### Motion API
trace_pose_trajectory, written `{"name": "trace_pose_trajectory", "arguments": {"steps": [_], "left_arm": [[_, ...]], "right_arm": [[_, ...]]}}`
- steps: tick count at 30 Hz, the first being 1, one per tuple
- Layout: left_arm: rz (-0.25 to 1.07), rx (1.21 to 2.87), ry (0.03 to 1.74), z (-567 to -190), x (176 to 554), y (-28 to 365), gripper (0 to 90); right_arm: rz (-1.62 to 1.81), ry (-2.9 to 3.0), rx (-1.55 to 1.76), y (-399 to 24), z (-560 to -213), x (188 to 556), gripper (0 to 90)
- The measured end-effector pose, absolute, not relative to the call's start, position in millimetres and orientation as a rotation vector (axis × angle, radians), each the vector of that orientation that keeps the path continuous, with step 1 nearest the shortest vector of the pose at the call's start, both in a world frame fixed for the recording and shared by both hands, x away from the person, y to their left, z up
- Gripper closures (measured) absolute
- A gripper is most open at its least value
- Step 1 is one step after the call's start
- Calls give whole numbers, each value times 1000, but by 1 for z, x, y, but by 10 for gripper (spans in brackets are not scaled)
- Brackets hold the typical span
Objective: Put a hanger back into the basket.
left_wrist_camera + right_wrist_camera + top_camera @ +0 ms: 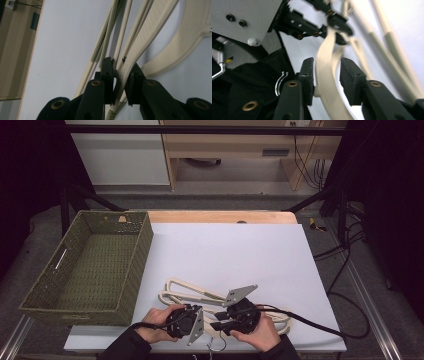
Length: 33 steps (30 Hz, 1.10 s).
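Left edge of the table (pixel 310 270): one green woven basket (pixel 90 265), nothing in it, well apart from both hands. Just right of it, on the white sheet near the front edge, lies a pile of cream plastic hangers (pixel 192 294); their arms overlap, so I count at least two, possibly three, and cannot settle it from above. A metal hook (pixel 216 349) shows at the front edge between the two hands. Left gripper (pixel 186 320): in the left gripper view its jaws are nearly closed with a cream hanger arm (pixel 140 45) standing between the pads (pixel 108 75); the left pad looks to touch it, the right pad sits just beside it with a thin gap, so a firm clamp cannot be confirmed. Right gripper (pixel 235 317): in the right gripper view a hanger arm (pixel 325 75) passes between the jaws, touching the left pad (pixel 308 72), while the right pad stands clear, so this grip is loose. Judgement: the step in hand is separating one hanger from the tangle, likely for the basket. To do it well, seat the left pads squarely on the flat of one arm only, not two stacked ones, before pulling; let the right gripper steady the neighbouring hanger; lift slowly so the hooks do not snag. Count: two grippers, one basket, one sheet.
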<state>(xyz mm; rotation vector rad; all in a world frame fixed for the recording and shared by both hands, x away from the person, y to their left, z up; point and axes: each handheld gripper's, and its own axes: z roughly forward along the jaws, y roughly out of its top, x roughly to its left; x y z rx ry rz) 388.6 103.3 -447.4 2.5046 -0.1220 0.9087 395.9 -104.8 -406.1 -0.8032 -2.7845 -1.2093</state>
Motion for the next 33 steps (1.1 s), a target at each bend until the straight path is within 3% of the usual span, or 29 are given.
{"name": "trace_pose_trajectory", "arguments": {"steps": [3, 9, 12, 23, 33], "left_arm": [[909, 2505, -117, -447, 390, 104, 797], [910, 2503, -111, -444, 390, 105, 805], [901, 2494, -84, -441, 390, 107, 817], [934, 2468, 9, -430, 396, 114, 862], [815, 2371, 192, -414, 402, 128, 863]], "right_arm": [[-1286, -2767, -829, -115, -401, 398, 588], [-1602, -2745, -1033, -157, -384, 402, 405], [-1664, -2741, -1126, -174, -381, 404, 361], [-1693, -2703, -1300, -202, -389, 413, 311], [-1738, -2704, -1334, -208, -391, 413, 224]]}}
